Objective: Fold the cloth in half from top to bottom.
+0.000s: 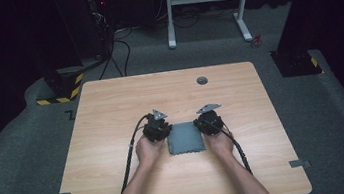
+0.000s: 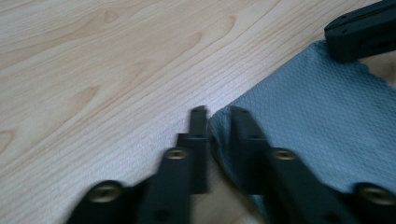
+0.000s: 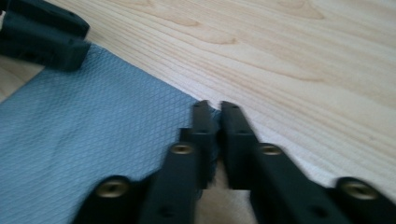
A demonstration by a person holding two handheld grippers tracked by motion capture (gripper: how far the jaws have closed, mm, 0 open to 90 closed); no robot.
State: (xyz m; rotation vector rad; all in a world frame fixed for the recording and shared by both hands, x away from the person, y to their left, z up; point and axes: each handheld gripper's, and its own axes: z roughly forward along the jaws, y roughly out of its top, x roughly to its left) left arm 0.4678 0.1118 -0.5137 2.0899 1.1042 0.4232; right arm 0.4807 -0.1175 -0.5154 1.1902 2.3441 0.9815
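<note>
A folded grey cloth (image 1: 184, 137) with a fine diamond weave lies flat on the wooden table (image 1: 110, 105), between my two hands. My left gripper (image 1: 163, 127) sits at the cloth's far left corner. In the left gripper view its jaws pinch that corner of the cloth (image 2: 317, 116), and the left gripper (image 2: 219, 112) is shut on it. My right gripper (image 1: 202, 122) sits at the far right corner. In the right gripper view the right gripper (image 3: 215, 106) is shut on the edge of the cloth (image 3: 93, 121). Each gripper view shows the other gripper's jaw at its top edge.
A small dark round grommet (image 1: 201, 80) sits in the table near its far edge. Beyond the table stand a white desk frame (image 1: 205, 2), black posts and cables on grey carpet. Bare wood surrounds the cloth on all sides.
</note>
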